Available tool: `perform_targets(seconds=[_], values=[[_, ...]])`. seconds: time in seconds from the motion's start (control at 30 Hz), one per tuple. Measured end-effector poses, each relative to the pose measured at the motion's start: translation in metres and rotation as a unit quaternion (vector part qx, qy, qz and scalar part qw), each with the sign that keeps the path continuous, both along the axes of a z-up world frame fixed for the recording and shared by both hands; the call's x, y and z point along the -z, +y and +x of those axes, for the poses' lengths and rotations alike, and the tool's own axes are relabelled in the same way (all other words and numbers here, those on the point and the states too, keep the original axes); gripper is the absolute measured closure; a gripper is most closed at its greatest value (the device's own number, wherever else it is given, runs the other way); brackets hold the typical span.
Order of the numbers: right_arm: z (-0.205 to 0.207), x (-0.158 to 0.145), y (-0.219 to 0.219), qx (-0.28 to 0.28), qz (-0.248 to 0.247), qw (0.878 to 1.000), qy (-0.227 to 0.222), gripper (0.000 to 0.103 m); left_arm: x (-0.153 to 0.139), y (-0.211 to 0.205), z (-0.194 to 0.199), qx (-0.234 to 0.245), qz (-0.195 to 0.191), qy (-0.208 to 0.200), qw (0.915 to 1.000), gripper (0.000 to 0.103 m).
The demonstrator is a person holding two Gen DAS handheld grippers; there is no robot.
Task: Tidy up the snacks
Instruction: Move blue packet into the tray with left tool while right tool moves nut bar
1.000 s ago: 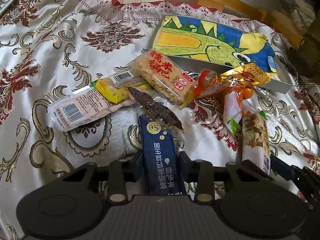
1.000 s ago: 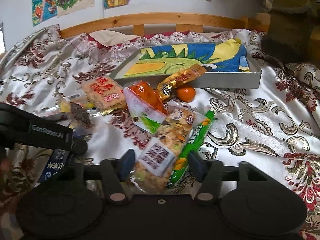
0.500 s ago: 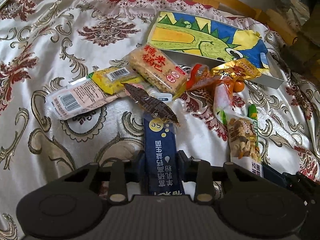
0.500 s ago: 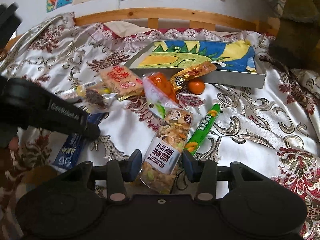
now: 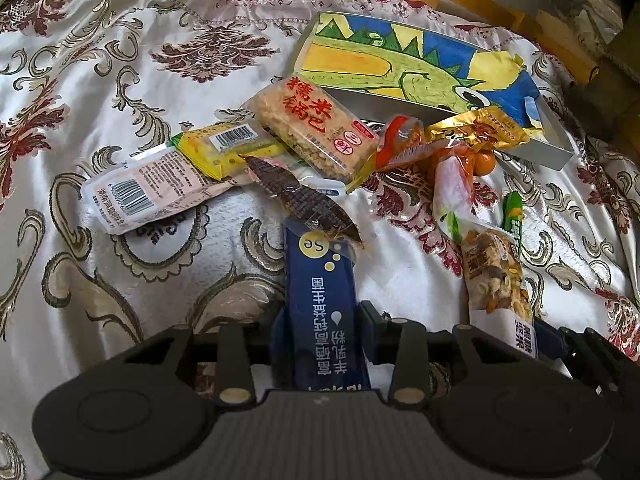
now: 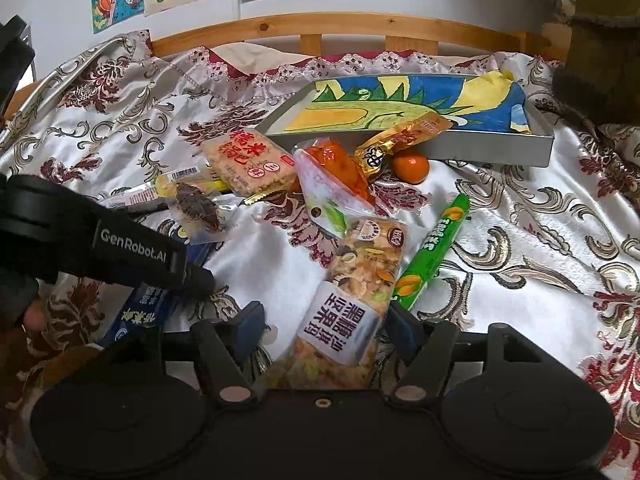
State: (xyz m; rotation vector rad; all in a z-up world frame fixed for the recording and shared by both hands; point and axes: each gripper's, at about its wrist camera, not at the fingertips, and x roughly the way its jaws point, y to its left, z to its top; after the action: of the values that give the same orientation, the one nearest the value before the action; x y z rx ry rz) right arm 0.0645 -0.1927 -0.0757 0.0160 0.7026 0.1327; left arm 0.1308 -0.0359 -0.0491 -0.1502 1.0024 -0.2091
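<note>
Left gripper (image 5: 322, 322): jaws opening, dark blue snack bar (image 5: 322, 300) between them, left pad against the wrapper, right pad just clear. Its body reads "GenRobot.AI". Right gripper (image 6: 322, 324): jaws opening and clear of the nut bar (image 6: 352, 300) between them, labelled "黑糖坚果棒". Rice cracker pack (image 5: 316, 128) reads "糯米锅巴". Grey tray (image 6: 492, 150) holds only a dinosaur drawing (image 6: 400, 106); snacks lie on the bedspread (image 6: 520, 240) before it.
</note>
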Motion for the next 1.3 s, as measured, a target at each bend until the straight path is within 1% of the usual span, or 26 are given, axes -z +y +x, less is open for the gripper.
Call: perform_targets(seconds=[0.1,0.23,0.33,0.43,0.5,0.6,0.7,0.77,0.87,1.07,1.2,1.3], values=[[0.002,0.003,0.000,0.002,0.001,1.000,0.000,0.033,0.001,0.000,0.000,-0.002,-0.001,0.001,1.0000,0.060],[0.001,0.003,-0.001,0.017,-0.010,1.000,-0.006,0.052,0.000,0.000,0.000,-0.001,0.001,0.000,1.0000,0.061],[0.000,0.003,-0.002,0.019,-0.012,1.000,-0.007,0.056,-0.001,0.000,-0.001,0.001,0.004,-0.002,1.0000,0.065],[-0.004,0.001,0.002,0.011,-0.031,0.999,-0.008,0.058,-0.004,0.002,-0.002,-0.004,0.000,-0.004,1.0000,0.068],[-0.009,-0.001,0.010,0.000,-0.073,0.997,-0.017,0.059,-0.007,0.002,-0.004,-0.006,-0.003,-0.008,0.9999,0.070],[-0.019,0.000,0.023,-0.018,-0.153,0.987,-0.041,0.059,-0.013,0.001,-0.006,-0.003,-0.002,-0.024,0.9997,0.071],[-0.026,-0.001,0.029,-0.028,-0.204,0.977,-0.064,0.059,-0.023,-0.003,-0.011,0.005,0.003,-0.047,0.9989,0.071],[-0.029,-0.004,0.030,-0.030,-0.218,0.972,-0.078,0.059,-0.027,-0.006,-0.014,0.013,0.001,-0.059,0.9982,0.071],[-0.032,-0.009,0.029,-0.029,-0.228,0.968,-0.096,0.059,-0.033,-0.009,-0.017,0.021,-0.008,-0.070,0.9973,0.071],[-0.035,-0.017,0.026,-0.026,-0.236,0.963,-0.126,0.059,-0.041,-0.012,-0.023,0.030,-0.034,-0.107,0.9932,0.071],[-0.035,-0.023,0.021,-0.021,-0.239,0.959,-0.153,0.059,-0.050,-0.016,-0.012,0.031,-0.050,-0.117,0.9915,0.071],[-0.026,-0.031,0.012,-0.009,-0.227,0.960,-0.165,0.059,-0.060,-0.021,0.004,0.032,-0.051,-0.133,0.9892,0.071]])
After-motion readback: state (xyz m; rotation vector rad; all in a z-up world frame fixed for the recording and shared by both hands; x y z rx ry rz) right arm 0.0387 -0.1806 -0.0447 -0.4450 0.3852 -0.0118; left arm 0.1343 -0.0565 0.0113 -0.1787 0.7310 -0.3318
